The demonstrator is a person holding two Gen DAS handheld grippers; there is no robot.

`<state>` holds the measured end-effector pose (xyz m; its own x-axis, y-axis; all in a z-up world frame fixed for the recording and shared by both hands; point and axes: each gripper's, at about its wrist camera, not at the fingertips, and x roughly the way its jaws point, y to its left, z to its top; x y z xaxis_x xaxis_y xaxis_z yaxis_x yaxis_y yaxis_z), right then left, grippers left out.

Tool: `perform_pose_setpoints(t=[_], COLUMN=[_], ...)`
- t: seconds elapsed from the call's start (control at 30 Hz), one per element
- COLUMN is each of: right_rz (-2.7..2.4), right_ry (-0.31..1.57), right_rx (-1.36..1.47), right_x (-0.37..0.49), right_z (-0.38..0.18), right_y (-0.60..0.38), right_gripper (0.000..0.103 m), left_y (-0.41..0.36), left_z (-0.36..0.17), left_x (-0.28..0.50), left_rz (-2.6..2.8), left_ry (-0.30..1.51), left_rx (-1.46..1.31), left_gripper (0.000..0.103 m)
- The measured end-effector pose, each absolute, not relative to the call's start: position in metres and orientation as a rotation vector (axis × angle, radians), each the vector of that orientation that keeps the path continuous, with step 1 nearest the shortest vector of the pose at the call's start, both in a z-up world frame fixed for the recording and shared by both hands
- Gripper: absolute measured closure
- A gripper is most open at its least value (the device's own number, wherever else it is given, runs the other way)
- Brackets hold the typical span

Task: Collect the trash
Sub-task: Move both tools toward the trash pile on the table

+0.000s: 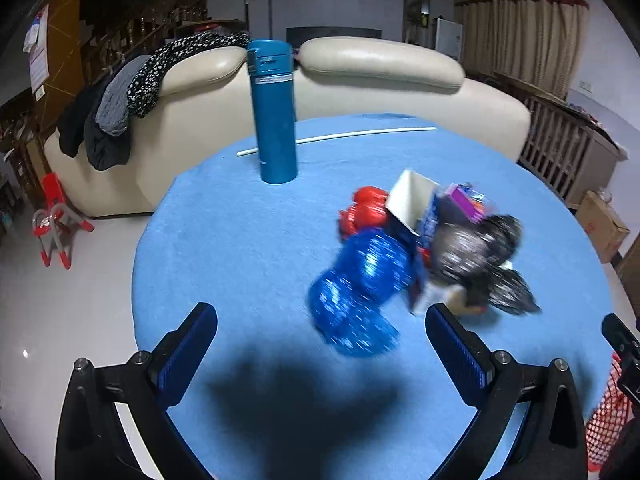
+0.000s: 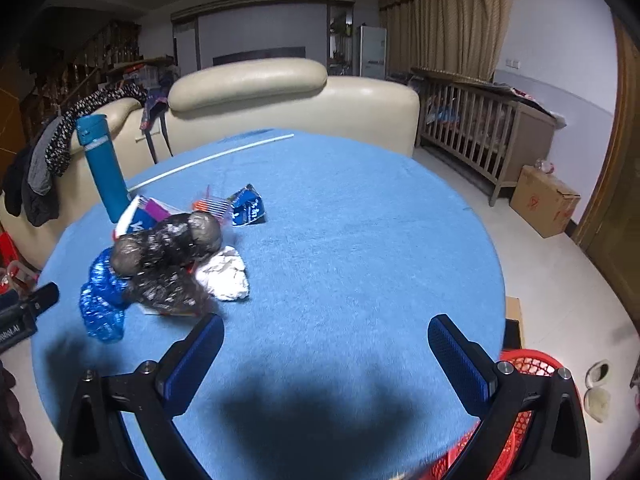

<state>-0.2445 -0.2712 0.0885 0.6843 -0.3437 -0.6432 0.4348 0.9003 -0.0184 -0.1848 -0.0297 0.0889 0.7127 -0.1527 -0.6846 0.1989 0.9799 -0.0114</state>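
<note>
in the left wrist view, the left tongs (image 1: 320,344) stood wide and held nothing, hovering low over the blue worktop (image 1: 224,248). just ahead of them lay the trash heap: a crumpled blue wrapper (image 1: 360,296) nearest, a red wrapper (image 1: 366,210) behind it, an open white carton (image 1: 410,204) in the middle, and a dark crinkled bag (image 1: 480,256) to the right. the heap was blurred, so finer detail could not be told. a teal flask (image 1: 274,112) stood upright well behind, near a white stick (image 1: 340,138) by the far edge. a red mesh basket (image 1: 606,412) showed at the right border, beside the worktop.

in the right wrist view, the right tongs (image 2: 326,354) were likewise wide and empty, with bare cloth between them. the heap sat ahead and to the left, the dark bag on top, a white paper wad (image 2: 226,274) touching its right side, and a small blue packet (image 2: 248,208) a little apart behind. the basket's red rim showed under the right finger, off the worktop's near edge.

the step in hand looked like the reach for a first piece. the next move probably called for lowering the left tongs around the blue wrapper, pinching it, then carrying it to the basket.
</note>
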Motion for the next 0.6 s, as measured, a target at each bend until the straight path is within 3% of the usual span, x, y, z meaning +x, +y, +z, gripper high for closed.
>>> perform_pose_setpoints(t=[0.6], right_rz=[-0.372], right_ry=[0.685], right_rx=[0.119], right_x=[-0.271], right_z=[0.081], right_y=[-0.238], right_gripper=[0.000], left_y=[-0.032], left_z=[0.096], left_x=[-0.225], left_rz=[-0.229], left_ry=[0.709], left_rx=[0.074], left_gripper=[0.000])
